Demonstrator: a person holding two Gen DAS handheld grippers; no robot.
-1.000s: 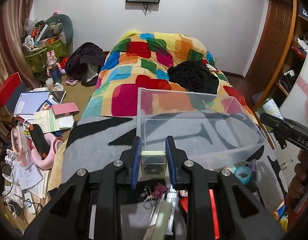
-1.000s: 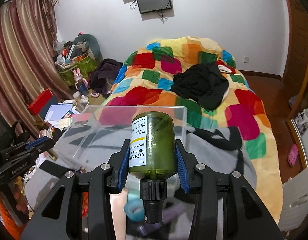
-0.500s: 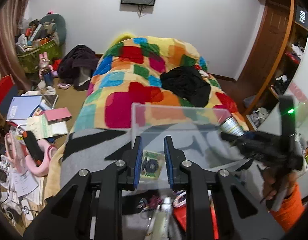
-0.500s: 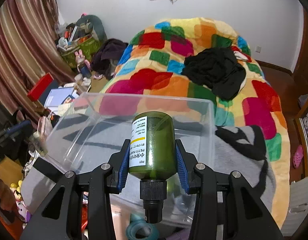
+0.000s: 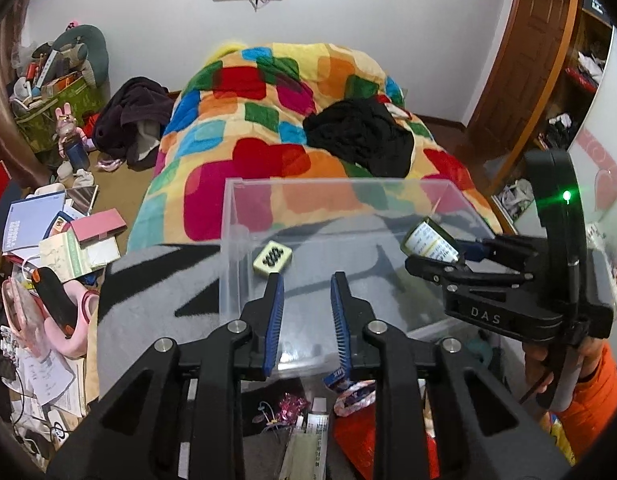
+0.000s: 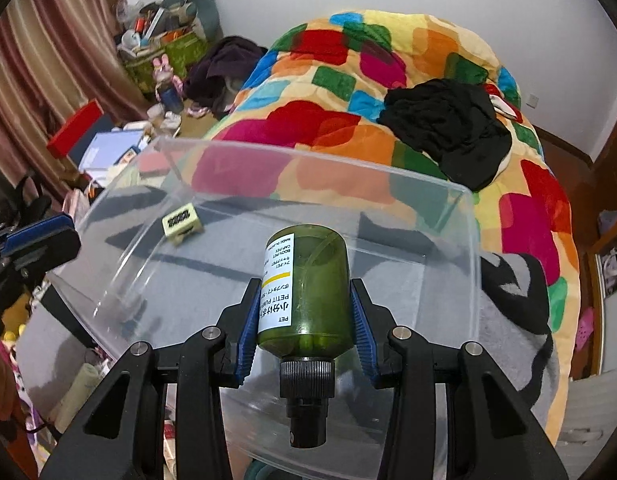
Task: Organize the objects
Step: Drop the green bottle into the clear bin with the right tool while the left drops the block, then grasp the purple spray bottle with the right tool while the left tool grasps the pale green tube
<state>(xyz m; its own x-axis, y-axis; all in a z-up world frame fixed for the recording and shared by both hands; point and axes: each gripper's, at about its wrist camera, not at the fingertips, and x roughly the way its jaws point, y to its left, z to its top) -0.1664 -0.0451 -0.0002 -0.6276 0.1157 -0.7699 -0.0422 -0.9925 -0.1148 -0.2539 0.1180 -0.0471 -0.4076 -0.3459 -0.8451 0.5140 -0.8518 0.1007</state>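
While the left tool (image 5: 306, 294) stands apart and empty, its jaws having just been opening with nothing between them, the small cream tile (image 5: 272, 257) already lies inside the clear bin (image 5: 340, 184) on the bed: one item done. The right tool (image 6: 304, 322) is clamped on the green bottle (image 6: 306, 292), held over the bin, not yet released. Loose clutter, including a white tube (image 5: 316, 434), remains below the bin. Estimate: early stage.

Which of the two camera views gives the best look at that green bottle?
The right wrist view: the green bottle fills the middle, clamped in the right gripper, label and black cap plain. The left wrist view shows only its base and label, poking out over the clear bin.
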